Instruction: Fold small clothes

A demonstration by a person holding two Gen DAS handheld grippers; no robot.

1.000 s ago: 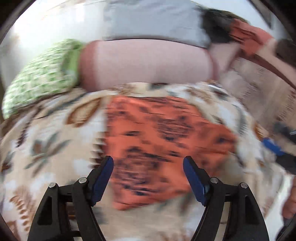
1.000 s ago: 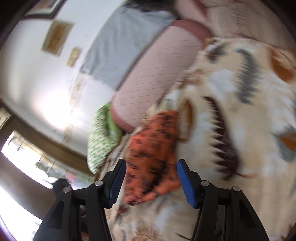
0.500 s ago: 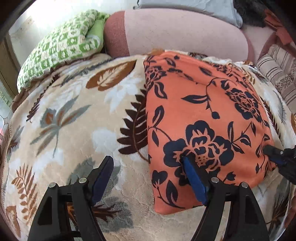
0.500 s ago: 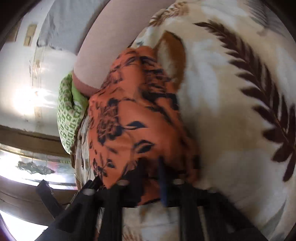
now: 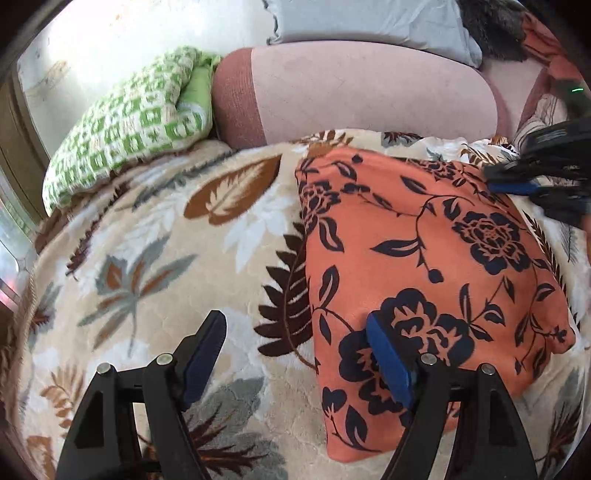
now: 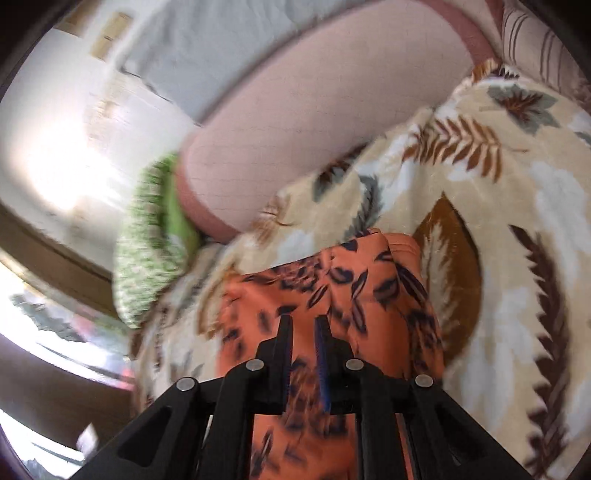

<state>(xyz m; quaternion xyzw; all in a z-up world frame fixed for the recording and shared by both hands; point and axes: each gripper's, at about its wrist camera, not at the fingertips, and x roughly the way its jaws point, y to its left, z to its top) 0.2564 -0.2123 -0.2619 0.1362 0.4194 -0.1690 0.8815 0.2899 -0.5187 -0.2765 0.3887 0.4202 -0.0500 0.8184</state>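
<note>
An orange garment [image 5: 424, 258] with dark flowers lies folded flat on the leaf-patterned blanket [image 5: 147, 258]. My left gripper [image 5: 295, 319] stands open low over the garment's near left edge. Its right finger [image 5: 388, 362] is over the cloth and its left finger over the blanket. Nothing is gripped. My right gripper [image 5: 509, 181] sits at the garment's far right corner. In the right wrist view the right gripper [image 6: 303, 321] has its jaws almost together and opening slightly. The garment [image 6: 351, 288] shows through the narrow gap, with no fold visibly pinched.
A long pink bolster [image 5: 369, 92] runs along the far side of the blanket. A green checked pillow [image 5: 129, 122] lies at its left end. A grey cloth [image 5: 369, 18] lies behind it, and striped cushions [image 6: 535, 44] stand at the far right.
My right gripper went from open to nearly shut and slid along the garment's right edge to its far corner. My left gripper came down closer to the garment and stayed open.
</note>
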